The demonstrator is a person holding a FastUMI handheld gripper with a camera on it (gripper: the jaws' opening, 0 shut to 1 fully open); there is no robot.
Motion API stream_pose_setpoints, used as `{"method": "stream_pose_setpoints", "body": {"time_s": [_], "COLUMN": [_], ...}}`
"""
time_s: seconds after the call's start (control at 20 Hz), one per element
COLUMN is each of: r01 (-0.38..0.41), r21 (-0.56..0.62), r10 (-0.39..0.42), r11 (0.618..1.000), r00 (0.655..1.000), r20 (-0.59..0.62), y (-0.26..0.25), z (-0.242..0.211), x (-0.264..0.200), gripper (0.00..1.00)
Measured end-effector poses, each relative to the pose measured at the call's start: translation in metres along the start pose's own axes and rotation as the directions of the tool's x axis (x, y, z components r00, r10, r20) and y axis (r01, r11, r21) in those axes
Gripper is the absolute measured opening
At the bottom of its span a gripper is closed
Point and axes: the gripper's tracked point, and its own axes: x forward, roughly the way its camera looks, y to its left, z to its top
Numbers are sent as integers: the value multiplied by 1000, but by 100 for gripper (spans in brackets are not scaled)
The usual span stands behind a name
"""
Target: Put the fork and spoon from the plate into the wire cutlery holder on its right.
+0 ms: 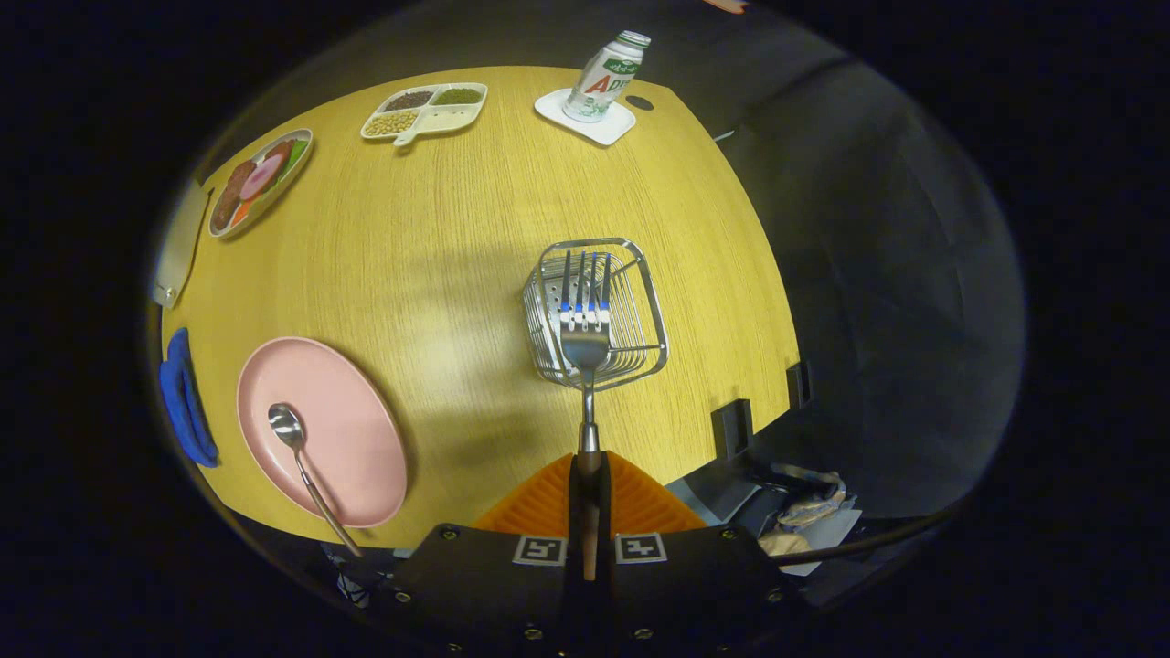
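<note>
Gripper view shows the hand-held gripper (586,475) pinching the fork (585,340) above the wire cutlery holder (640,315), not yet released, while the spoon (303,461) waits on the pink plate (356,429).

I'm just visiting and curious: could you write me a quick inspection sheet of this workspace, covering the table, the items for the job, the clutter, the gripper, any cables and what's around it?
Surface: wooden table, looks clean.
Job's things: fork clamped by its handle, tines out over the wire cutlery holder; spoon lying on the pink plate, to the holder's left.
Clutter: divided tray of beans, plate of food, bottle on a white coaster, blue cloth-like item at the table edge.
Gripper: gripper with its fingers shut on the fork's handle.
Cables: nothing seen.
Surroundings: dark booth wall; bags or wrappers on the floor beyond the table edge.
</note>
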Motion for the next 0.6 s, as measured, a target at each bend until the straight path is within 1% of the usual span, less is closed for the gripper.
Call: {"method": "stream_pose_setpoints", "body": {"time_s": [0.2, 0.4, 0.6], "r01": [4, 14, -21], "r21": [-6, -52, -71], "r10": [-5, -21, 9], "r11": [1000, 999, 997], "r00": [999, 992, 987], "r20": [-47, -124, -160], "y": [-8, -15, -12], "z": [2, -1, 2], "x": [11, 18, 20], "gripper": [5, 5, 5]}}
